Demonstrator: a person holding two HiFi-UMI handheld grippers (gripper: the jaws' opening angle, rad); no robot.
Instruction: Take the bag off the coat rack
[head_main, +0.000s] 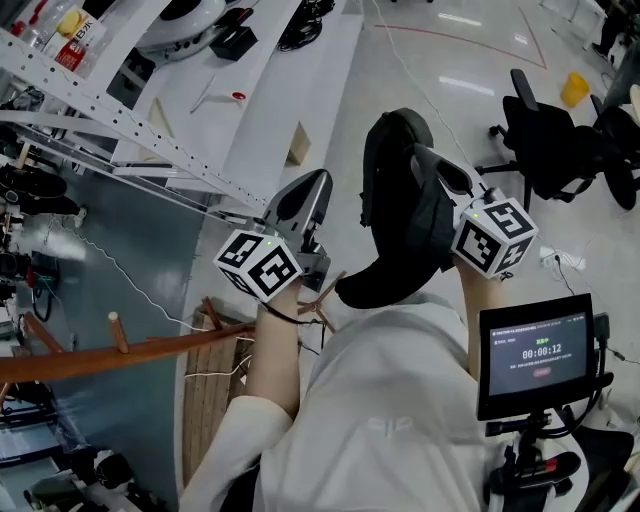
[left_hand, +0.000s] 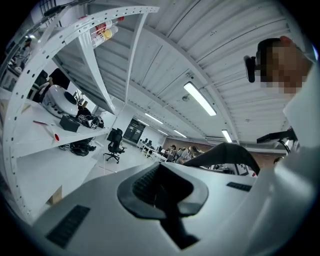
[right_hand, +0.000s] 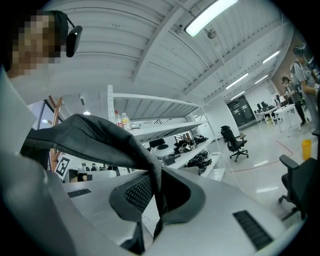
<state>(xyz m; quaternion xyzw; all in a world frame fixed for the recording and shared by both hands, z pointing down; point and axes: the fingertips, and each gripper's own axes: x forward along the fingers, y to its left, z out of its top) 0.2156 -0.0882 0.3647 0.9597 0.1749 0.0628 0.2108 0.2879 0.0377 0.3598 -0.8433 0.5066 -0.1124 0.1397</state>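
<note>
Clamping the soft black fabric bag (head_main: 400, 225), the right gripper (right_hand: 157, 194) sat three o'clock from the shut, empty left gripper (left_hand: 161, 192); only the head view caught the brown wooden coat rack (head_main: 120, 357).

Black office chairs (head_main: 545, 140) near yellow bin (head_main: 574, 88); white shelving (head_main: 110, 115) left.

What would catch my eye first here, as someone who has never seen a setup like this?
The black bag at the middle of the head view stands out first, a fold of it pinched in the right hand-held gripper. Beside it the left hand-held gripper is shut on nothing, and both carry cubes with bold black-and-white squares. The wooden coat rack slants across the lower left, and a small screen glows at the lower right.
</note>
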